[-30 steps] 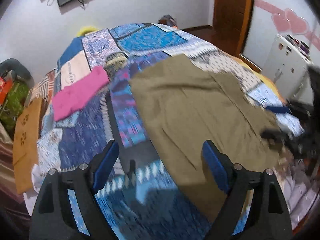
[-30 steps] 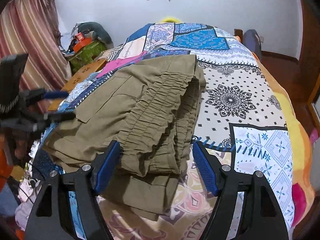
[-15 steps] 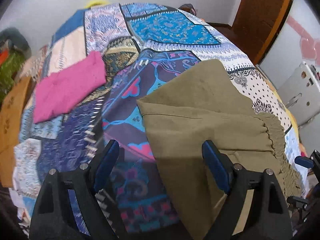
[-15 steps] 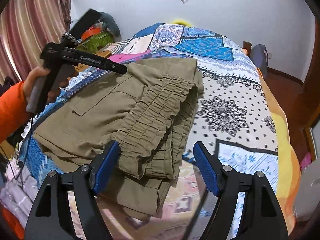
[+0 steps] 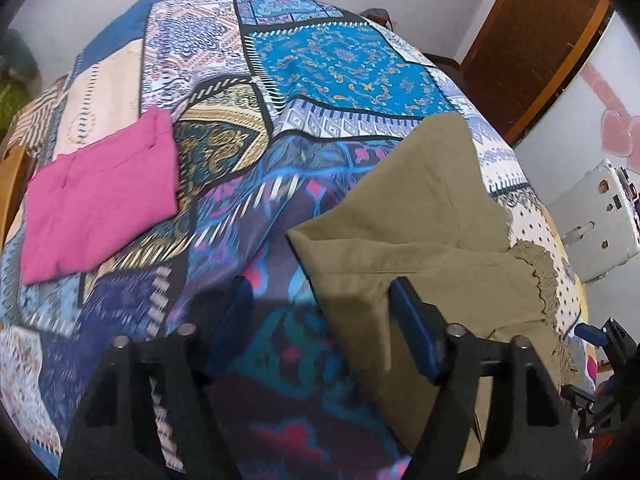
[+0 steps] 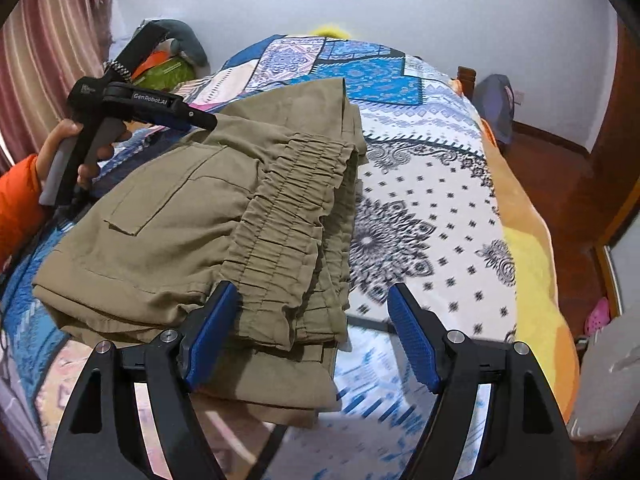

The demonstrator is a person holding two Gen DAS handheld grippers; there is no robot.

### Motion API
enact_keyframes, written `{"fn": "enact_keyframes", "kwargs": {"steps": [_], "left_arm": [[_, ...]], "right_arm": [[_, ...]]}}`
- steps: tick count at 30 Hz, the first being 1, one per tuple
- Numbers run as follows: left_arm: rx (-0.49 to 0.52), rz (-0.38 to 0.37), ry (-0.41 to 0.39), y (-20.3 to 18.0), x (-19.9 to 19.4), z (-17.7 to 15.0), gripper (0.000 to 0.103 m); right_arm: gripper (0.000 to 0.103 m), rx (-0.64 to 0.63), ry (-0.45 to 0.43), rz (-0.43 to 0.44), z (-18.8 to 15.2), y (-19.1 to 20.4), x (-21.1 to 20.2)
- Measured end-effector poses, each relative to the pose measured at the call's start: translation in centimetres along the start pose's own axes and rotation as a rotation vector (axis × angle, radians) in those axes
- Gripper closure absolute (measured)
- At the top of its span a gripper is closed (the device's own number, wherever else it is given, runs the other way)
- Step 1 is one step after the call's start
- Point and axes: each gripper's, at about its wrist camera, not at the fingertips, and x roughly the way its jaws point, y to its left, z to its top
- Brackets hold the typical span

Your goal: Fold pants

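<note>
- Our olive-green cotton pants [image 6: 208, 216] lie on the patchwork quilted bed [image 6: 432, 208] as a thick stack of layers, with the gathered elastic waistband [image 6: 296, 216] on top running from about 6 o'clock towards 12 in the right wrist view.
- Our right gripper [image 6: 312, 340] is spread wide and holds nothing; its left finger [image 6: 212, 332] sits just beside the near waistband edge, and the other is over bare quilt.
- Our left gripper [image 5: 320, 328] is likewise wide open and empty, hovering above the pile's edge at 9 o'clock of the pants.
- Compared with a second ago, the left gripper has swung from low beside the bed to above the far fold, and its view has tipped down to show the folded hem corner [image 5: 320, 248].
- The pile itself has kept its shape over that second, so we judge the fold essentially made; what remains is probably tidying uneven edges.
- A folded magenta cloth [image 5: 100, 200] lies well apart at 10 o'clock, perhaps an already finished piece.
</note>
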Motion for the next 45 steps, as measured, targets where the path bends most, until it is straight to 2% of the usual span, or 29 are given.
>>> {"fn": "enact_keyframes", "kwargs": {"steps": [3, 7, 8, 10, 12, 15, 24, 29, 33, 37, 39, 41, 43, 45], "left_arm": [[0.028, 0.047, -0.007, -1.0, 1.3, 1.2, 0.046], [0.058, 0.079, -0.015, -2.1, 2.6, 2.1, 0.053], [0.073, 0.077, -0.016, -2.4, 2.7, 2.2, 0.063], [0.083, 0.081, -0.017, -2.7, 2.7, 2.2, 0.070], [0.118, 0.119, -0.029, -3.2, 2.1, 1.7, 0.084], [0.109, 0.144, -0.026, -2.7, 1.3, 0.4, 0.094], [0.005, 0.170, 0.001, 0.2, -3.0, -5.3, 0.103], [-0.033, 0.206, -0.016, 1.8, -6.7, -10.0, 0.103], [-0.060, 0.154, -0.033, 2.5, -9.3, -11.7, 0.101], [-0.036, 0.143, -0.030, 2.0, -9.1, -10.6, 0.086], [-0.059, 0.096, -0.023, 2.0, -8.2, -9.2, 0.068], [-0.085, 0.035, -0.010, 2.1, -7.0, -7.8, 0.063], [-0.131, -0.051, 0.028, 2.7, -5.1, -6.1, 0.063], [-0.177, -0.104, 0.052, 3.3, -3.4, -4.7, 0.063]], "right_arm": [[0.030, 0.019, 0.004, 0.001, 0.4, -0.8, 0.6], [0.030, 0.037, 0.002, 0.005, 0.5, -1.2, 0.7], [0.030, 0.042, 0.002, 0.002, 0.5, -1.2, 0.8], [0.030, 0.053, 0.004, 0.002, 0.6, -1.3, 0.7], [0.030, 0.064, 0.011, 0.000, 0.7, -1.3, 0.6], [0.030, 0.100, 0.026, -0.007, 0.7, -1.3, 0.2], [0.030, 0.086, 0.008, -0.019, -0.2, 0.3, -2.8], [0.029, 0.083, -0.016, 0.003, -0.5, 1.8, -4.2], [0.029, 0.093, -0.052, 0.018, -0.2, 2.9, -5.0], [0.028, 0.118, -0.078, 0.012, 0.0, 3.7, -5.1], [0.028, 0.129, -0.080, 0.003, 0.1, 3.9, -4.7], [0.028, 0.141, -0.076, -0.004, 0.1, 3.8, -4.1], [0.028, 0.149, -0.064, -0.004, 0.1, 3.7, -3.5], [0.028, 0.155, -0.052, -0.004, 0.1, 3.5, -2.9]]}}
